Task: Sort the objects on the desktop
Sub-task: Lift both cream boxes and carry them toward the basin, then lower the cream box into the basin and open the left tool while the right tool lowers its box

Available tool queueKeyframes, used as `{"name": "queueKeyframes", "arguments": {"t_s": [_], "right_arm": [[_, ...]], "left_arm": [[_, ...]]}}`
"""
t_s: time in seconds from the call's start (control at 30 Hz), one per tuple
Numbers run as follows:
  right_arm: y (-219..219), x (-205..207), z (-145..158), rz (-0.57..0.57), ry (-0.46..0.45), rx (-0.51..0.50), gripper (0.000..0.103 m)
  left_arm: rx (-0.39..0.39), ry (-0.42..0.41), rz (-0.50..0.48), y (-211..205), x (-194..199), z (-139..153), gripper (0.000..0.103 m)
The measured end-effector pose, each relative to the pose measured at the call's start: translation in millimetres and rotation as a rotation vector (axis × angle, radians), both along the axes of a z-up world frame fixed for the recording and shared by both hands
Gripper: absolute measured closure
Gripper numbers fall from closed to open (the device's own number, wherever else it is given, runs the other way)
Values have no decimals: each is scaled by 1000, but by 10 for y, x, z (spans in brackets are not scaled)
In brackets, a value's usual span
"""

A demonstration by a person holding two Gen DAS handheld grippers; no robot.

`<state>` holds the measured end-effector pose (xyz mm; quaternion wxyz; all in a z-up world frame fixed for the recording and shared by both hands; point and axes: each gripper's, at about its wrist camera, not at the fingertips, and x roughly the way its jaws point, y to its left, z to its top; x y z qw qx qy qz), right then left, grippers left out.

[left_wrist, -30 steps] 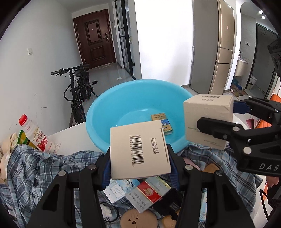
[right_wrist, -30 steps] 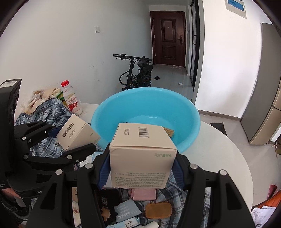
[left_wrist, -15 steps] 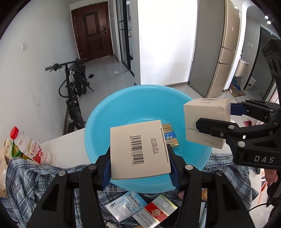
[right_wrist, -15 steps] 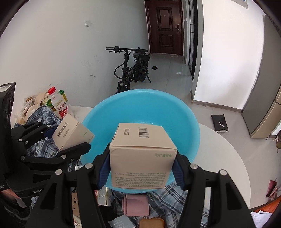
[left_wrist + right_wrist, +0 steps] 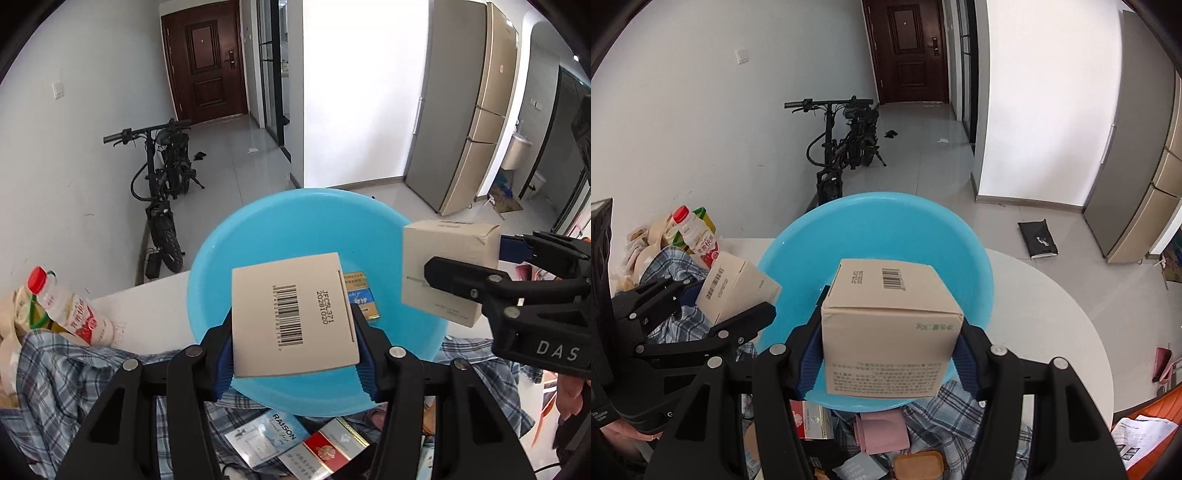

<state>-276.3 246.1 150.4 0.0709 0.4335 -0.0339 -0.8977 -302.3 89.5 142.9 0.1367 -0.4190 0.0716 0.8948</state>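
Basin [image 5: 295,221] on the surface [image 5: 1045,306], a small packet [image 5: 360,293] lying inside. Left tool [image 5: 293,354] clamped on a flat box [image 5: 293,314] above the basin's near rim; right tool [image 5: 886,354] clamped on a cube box [image 5: 890,325], just right of it over the basin. Bottle [image 5: 70,314] left of the basin. Checked cloth [image 5: 66,376] in front, under loose packets [image 5: 291,443]. Bicycle [image 5: 842,147] on the floor behind.

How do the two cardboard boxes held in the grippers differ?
The left gripper's box looks flat and slim, its broad barcode face turned to the camera; the right gripper's box is chunkier, nearly cube-shaped. The slim box's barcode face also carries a printed code; the cube's front has small green print. Both are beige, clamped above the blue basin.
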Motion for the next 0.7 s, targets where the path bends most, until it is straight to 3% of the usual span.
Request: {"name": "queueKeyframes", "arguments": {"t_s": [0.33,0.5,0.7], "right_arm": [[28,-483,-249,5,-65,-24,44],[22,-651,-349,15,-87,-15,44],[94,-871,-467,-11,-118,0,44]], "left_arm": [[-4,-91,66,-81,-442,-322,47],[-56,-113,68,-10,-695,-498,47],[-50,-155,56,89,-944,-655,47]]}}
